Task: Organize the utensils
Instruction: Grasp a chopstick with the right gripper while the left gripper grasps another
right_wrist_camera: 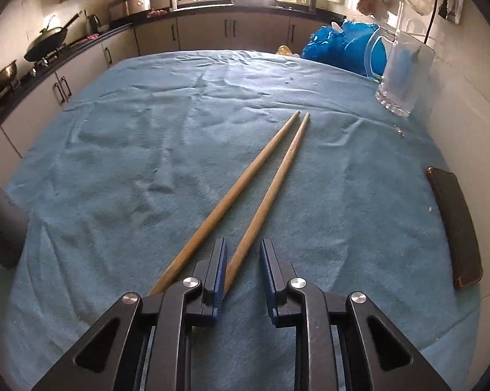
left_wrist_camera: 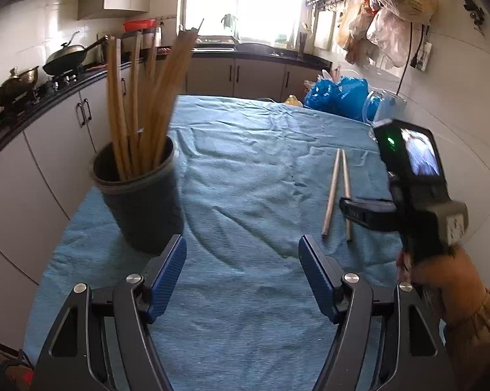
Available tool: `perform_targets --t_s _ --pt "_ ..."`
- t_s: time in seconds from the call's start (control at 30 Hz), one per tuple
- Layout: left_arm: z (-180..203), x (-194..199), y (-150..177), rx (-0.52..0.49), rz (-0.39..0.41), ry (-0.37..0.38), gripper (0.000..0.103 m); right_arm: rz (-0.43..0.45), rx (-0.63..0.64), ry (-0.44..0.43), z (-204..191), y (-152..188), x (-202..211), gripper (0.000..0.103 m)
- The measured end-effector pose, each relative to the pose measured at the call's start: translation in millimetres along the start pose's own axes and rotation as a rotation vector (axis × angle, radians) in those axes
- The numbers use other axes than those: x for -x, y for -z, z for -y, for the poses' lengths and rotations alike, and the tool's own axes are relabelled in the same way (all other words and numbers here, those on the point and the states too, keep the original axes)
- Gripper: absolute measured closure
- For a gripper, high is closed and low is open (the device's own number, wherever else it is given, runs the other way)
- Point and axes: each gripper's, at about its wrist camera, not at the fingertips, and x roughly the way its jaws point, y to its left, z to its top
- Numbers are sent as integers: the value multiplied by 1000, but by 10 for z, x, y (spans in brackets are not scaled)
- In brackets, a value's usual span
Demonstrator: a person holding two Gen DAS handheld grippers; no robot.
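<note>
The 2 long round wooden chopsticks (right_wrist_camera: 245,192) lay flat on the blue wrinkled cloth (right_wrist_camera: 140,150) that covered the bench, right of the dark grey plastic cup (left_wrist_camera: 144,195). In the right wrist view their thick butt ends sat at the right tool (right_wrist_camera: 243,260) and their thin tips pointed away from it, toward the clear glass mug (right_wrist_camera: 398,75) at the far right of the cloth. The 2 sticks ran almost parallel, spreading apart toward the tool and nearly meeting at the tips. The right-hand stick ran into the gap between the blue ribbed pads, close against the left pad (right_wrist_camera: 221,267), with open cloth between it and the right pad. The left-hand stick passed outside the left pad. The right tool stood narrowly open, gripping nothing that I could see.

In the left wrist view the left tool (left_wrist_camera: 243,254) hung widely open above bare cloth, empty, with the cup just left of its left pad. That cup stood upright near the cloth's left edge, holding a bundle of more wooden chopsticks (left_wrist_camera: 147,97) standing tips up and fanned. A person's hand (left_wrist_camera: 430,280) in a tan sleeve held the right tool's handle. A dark brown flat case (right_wrist_camera: 456,224) lay at the cloth's right edge, right of the loose chopsticks.
</note>
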Motion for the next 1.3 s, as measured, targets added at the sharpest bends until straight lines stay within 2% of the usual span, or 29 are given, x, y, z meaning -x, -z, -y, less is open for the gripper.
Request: perform_targets --t_s 0.03,0.1,0.17,0.33,0.57,0.67,0.7,0.77,0.8,0.83,0.93,1.03,1.17,1.2,1.23,1.3 --pt "41 -12 -15 -9 -3 6 33 -7 -5 1 31 -40 -24 81" --pt "160 -53 -61 -43 -13 8 33 -29 -26 -1 119 -94 -63 90" --pt "282 -118 -95 -80 -34 14 33 -57 -57 6 292 -79 -57 94" --pt "652 -465 -154 -162 -104 61 33 -66 -83 11 687 178 73 95" --pt "1111 -1206 -322 -282 -209 22 34 -88 -118 -67 1045 445 246 94" --pt "1222 -1469 -372 -328 -266 3 53 -90 -124 -83 1063 448 247 94" --pt "1227 -1503 -391 -320 -265 20 60 -94 -120 -79 1049 448 247 94" --pt "1244 -1563 -443 -304 -289 43 79 -103 -108 -69 1015 423 233 94" --pt "1244 -1584 -450 -288 -313 60 94 -107 -104 -65 991 407 225 94" --pt "1239 -1591 -463 -278 -325 61 96 -111 -103 -63 985 403 222 94" --pt "1167 -1525 -423 -232 -371 82 96 -129 -103 -77 980 423 238 94" --pt "1041 -1297 -240 -200 -431 135 96 -158 -89 -100 966 527 306 94" --pt "889 -865 121 -248 -457 167 96 -220 -57 -149 942 795 483 94" --pt "832 -745 216 -257 -467 193 93 -228 -43 -156 932 852 521 94" --pt "788 -676 264 -258 -479 219 86 -226 -27 -160 922 905 565 90" --pt "734 -589 296 -257 -491 257 76 -221 -13 -159 915 939 621 76"
